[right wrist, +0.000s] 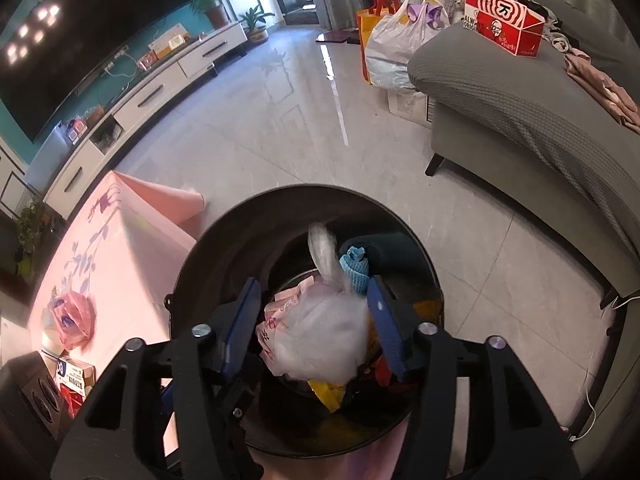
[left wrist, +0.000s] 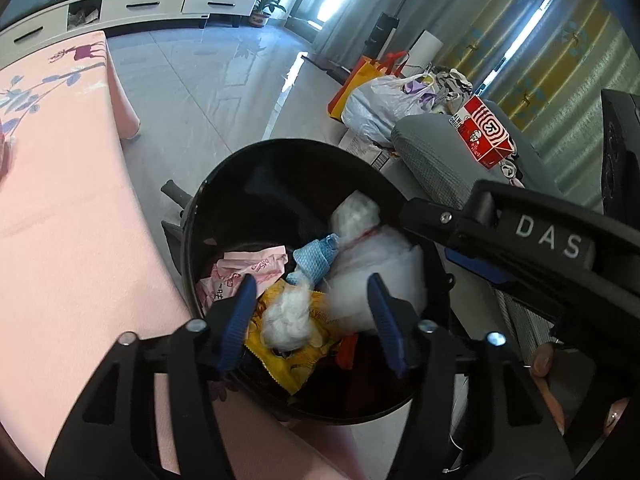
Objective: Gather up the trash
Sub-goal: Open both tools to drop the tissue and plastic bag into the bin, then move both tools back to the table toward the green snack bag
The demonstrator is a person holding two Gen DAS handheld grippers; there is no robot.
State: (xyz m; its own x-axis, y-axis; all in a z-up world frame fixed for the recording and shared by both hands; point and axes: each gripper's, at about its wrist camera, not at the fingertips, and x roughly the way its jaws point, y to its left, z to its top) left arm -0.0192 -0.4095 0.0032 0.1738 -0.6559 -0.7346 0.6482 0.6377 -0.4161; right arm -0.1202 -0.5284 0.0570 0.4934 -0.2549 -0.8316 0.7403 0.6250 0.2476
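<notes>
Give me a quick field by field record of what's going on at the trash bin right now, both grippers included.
Bin: black round bin beside the pink-covered table
Contents: pink wrapper, blue cloth, yellow snack bag, white tissue wad, clear plastic bag
Left gripper: open above the bin, tissue wad loose between its fingers
Right gripper: open above the bin, plastic bag between its fingers, looks released
Left on table: pink bag

Bin [right wrist: 208, 248] floor hidden under the trash. White bag [right wrist: 320, 332] top motion-blurred. Box [right wrist: 74, 376] on the surface [right wrist: 132, 264] cut off by the tool's frame; print unreadable.
</notes>
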